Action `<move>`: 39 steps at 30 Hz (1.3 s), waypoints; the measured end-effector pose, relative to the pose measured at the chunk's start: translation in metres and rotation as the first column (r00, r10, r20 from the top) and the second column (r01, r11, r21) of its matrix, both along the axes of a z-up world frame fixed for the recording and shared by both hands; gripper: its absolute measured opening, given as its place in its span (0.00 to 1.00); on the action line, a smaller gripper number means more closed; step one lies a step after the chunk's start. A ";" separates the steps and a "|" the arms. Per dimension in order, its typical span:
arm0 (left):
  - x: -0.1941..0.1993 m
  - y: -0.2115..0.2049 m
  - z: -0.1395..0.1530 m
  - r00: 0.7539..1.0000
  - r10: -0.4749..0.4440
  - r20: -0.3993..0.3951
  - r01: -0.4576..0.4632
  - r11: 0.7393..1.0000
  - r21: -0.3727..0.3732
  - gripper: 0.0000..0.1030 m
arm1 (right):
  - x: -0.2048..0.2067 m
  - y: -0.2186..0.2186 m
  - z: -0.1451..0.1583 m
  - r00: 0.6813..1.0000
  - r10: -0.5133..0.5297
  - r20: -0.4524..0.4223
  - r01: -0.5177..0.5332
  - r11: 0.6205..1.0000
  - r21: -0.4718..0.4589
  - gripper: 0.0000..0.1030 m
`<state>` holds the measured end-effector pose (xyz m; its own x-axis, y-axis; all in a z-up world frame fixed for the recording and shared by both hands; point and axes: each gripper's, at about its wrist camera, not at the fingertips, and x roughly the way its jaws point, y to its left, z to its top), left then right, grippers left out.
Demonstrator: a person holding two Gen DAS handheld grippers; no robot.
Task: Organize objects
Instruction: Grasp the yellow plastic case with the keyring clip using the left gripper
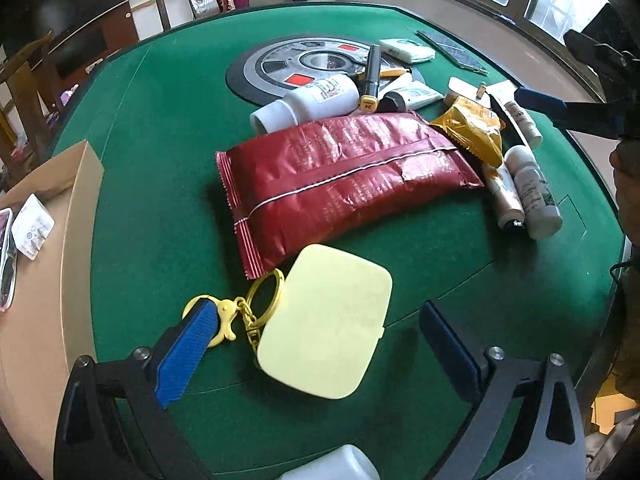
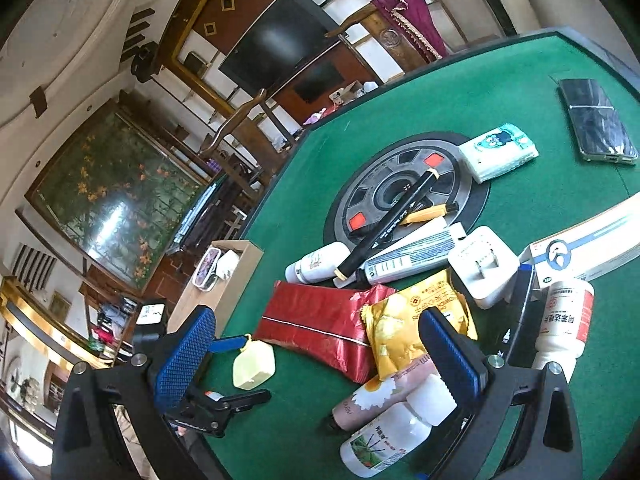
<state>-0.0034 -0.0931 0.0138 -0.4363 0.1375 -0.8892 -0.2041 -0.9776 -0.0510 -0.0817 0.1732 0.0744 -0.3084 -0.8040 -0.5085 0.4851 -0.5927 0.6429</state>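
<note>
Two grippers, both spread and holding nothing. Left gripper (image 1: 316,340) straddles the yellow case (image 1: 324,322), which lies flat on the green table (image 1: 160,160) just in front of the red packet (image 1: 340,184), its keyring (image 1: 266,294) touching the packet's corner. Right gripper (image 2: 320,356) hovers over bottles (image 2: 384,436) beside the packet. Likely step: grab the case. Best to lower, centre the pads on its edges, avoid snagging the clasp (image 1: 224,320), then carry it to the box (image 1: 44,260) left of the packet.
</note>
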 end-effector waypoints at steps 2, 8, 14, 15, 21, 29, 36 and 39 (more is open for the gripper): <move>-0.003 -0.001 0.003 1.000 -0.003 -0.009 0.003 1.000 -0.006 0.98 | -0.002 0.001 -0.003 1.000 -0.004 0.010 0.004 1.000 -0.003 1.00; -0.008 -0.002 0.011 0.999 -0.034 -0.016 0.034 0.999 0.017 0.98 | -0.005 0.002 -0.008 0.999 -0.019 0.028 0.019 1.000 0.000 1.00; -0.014 0.012 0.002 0.999 -0.046 0.017 0.047 0.998 -0.043 0.93 | -0.001 0.008 -0.003 1.000 -0.022 0.002 0.022 1.000 0.013 1.00; -0.014 0.013 0.003 0.999 -0.047 0.014 0.047 0.998 -0.042 0.90 | -0.001 0.012 -0.003 1.000 -0.028 0.003 0.028 1.000 0.013 1.00; -0.008 0.018 0.006 1.000 -0.016 -0.008 0.016 0.999 -0.035 0.68 | 0.005 0.038 -0.006 0.995 -0.084 0.045 0.083 0.996 0.039 1.00; 0.000 0.027 0.011 0.997 0.079 0.013 -0.079 0.997 -0.018 0.57 | 0.012 0.030 -0.010 0.996 -0.066 0.067 0.061 0.995 0.084 0.95; 0.010 0.016 0.012 0.988 0.154 0.028 -0.155 0.987 0.048 0.49 | 0.017 -0.002 0.014 0.994 0.079 -0.075 -0.066 0.985 0.160 0.95; 0.011 0.004 0.012 0.989 0.147 0.023 -0.149 0.981 0.123 0.49 | 0.018 -0.024 0.020 0.967 0.187 -0.172 -0.139 0.956 0.257 0.96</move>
<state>0.0080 -0.0886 0.0262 -0.4475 0.1824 -0.8755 -0.0564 -0.9828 -0.1759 -0.0637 0.1489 0.0941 -0.2945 -0.7123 -0.6371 0.6879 -0.6208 0.3760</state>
